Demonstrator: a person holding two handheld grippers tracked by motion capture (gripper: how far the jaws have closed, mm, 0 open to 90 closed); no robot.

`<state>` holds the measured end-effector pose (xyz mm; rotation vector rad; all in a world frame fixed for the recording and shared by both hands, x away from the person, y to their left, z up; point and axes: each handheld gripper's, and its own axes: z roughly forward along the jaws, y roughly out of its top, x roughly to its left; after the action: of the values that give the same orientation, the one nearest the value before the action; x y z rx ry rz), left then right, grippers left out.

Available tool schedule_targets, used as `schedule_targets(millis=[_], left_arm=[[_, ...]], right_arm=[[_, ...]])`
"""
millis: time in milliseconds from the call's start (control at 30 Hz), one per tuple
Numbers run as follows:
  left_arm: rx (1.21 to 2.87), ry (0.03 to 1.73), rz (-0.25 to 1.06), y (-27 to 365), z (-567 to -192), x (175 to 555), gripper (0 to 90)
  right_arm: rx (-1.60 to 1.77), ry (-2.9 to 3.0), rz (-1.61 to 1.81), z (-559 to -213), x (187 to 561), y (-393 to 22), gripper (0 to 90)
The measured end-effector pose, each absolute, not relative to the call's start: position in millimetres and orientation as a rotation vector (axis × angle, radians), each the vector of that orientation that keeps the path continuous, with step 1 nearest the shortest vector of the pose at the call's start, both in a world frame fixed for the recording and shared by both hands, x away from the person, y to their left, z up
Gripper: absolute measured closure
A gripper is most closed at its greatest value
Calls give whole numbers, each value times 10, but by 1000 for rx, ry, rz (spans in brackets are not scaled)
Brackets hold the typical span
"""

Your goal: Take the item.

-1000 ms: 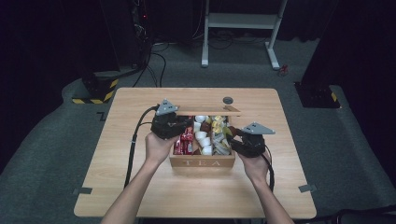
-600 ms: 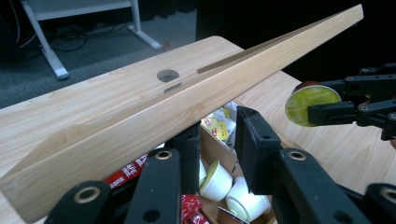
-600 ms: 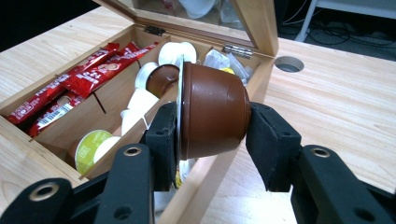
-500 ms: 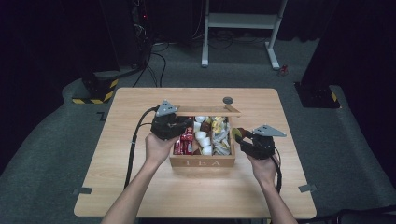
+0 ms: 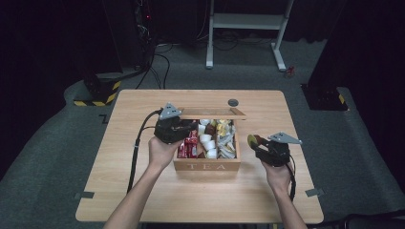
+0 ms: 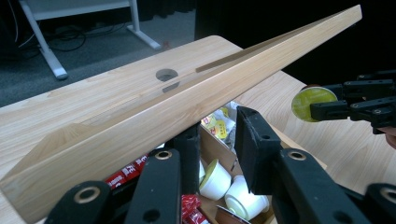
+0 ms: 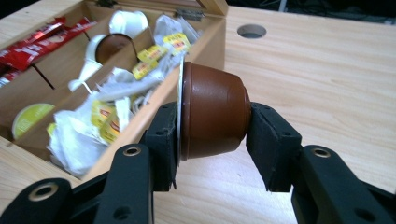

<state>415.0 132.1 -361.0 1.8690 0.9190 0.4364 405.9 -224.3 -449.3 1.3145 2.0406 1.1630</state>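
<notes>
Sideways, brown capsule (image 7: 212,112) sits between fingers (image 7: 273,140).

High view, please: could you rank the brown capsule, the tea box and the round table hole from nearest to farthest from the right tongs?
1. Brown capsule: clamped in the right tongs.
2. Tea box: just to their left.
3. Table hole: beyond the box, near the far edge.
</notes>
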Motion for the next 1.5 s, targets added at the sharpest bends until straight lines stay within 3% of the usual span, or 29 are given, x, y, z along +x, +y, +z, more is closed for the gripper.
schedule_targets(millis=[500,1500], left_arm=[[1868,920,431,1323,-3616,4144,710],[1869,913,424,1331,-3625,4138,710]], right_arm=[[1446,2067,1059,-4899,4158,-2401,550],[1491,2080,1031,-5022,4231,-2409,483]])
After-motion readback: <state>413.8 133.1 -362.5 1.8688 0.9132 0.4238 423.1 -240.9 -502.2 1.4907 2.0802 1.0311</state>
